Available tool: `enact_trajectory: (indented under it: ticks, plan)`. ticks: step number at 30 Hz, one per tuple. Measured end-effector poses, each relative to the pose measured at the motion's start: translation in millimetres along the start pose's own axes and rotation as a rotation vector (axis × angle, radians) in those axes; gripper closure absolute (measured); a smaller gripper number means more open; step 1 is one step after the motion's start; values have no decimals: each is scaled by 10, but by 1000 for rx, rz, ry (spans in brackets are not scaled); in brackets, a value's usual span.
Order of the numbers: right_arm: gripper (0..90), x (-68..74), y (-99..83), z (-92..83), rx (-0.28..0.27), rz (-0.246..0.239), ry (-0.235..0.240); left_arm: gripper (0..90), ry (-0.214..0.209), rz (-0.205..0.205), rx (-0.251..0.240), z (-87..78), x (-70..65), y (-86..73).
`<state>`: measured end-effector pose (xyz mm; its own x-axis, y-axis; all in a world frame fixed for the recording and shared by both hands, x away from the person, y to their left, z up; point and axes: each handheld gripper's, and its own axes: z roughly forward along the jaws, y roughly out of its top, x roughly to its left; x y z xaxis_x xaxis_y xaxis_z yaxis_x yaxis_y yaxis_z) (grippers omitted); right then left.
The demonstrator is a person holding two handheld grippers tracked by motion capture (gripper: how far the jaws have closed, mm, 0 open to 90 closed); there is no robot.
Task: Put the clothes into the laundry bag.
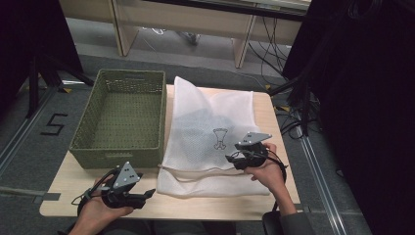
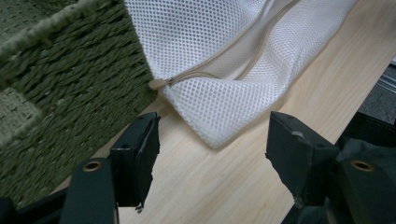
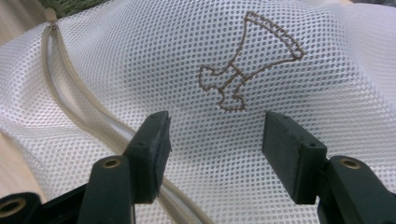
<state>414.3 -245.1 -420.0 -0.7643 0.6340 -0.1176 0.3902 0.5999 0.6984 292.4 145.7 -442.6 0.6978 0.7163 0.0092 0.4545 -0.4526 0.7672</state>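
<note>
The right gripper view shows the right tongs (image 3: 212, 151) gaping, empty, over the mesh bag (image 3: 233, 56)'s emblem (image 3: 243, 65); the left gripper view shows the left tongs (image 2: 212, 158) wide apart, empty, by its zipper (image 2: 161, 83).

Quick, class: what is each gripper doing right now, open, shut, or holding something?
Left gripper: open, holding nothing, near the mesh bag corner.
Right gripper: open, holding nothing, over the bag.

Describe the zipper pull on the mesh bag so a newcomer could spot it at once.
On the pale wooden table, a white mesh laundry bag lies right of the green woven basket. Its small beige zipper pull sits at the bag's near-left corner, against the basket wall, ending the beige zipper line.
</note>
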Motion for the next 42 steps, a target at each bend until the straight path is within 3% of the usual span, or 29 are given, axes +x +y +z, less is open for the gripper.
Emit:
enact_trajectory:
  ticks: [4, 10, 17, 26, 34, 42]
  plan:
    - [400, 27, -32, -35, -19, 11, -15, 309, 10, -14, -12, -55, 34, -59]
    - [367, 160, -97, -35, -28, 25, -22, 181, 25, -42, -36, -115, 80, -152]
    - [344, 416, -162, -79, -40, 25, 6, 199, 22, -31, -33, -175, 88, -289]
    - [336, 625, -331, -118, 5, 10, 53, 189, 29, -34, -18, -172, 48, -362]
    - [336, 651, -447, -76, 57, -5, 69, 190, 27, -29, -9, -142, 43, -363]
    - [336, 658, -444, -61, 65, -16, 72, 190, 26, -29, -13, -147, 49, -347]
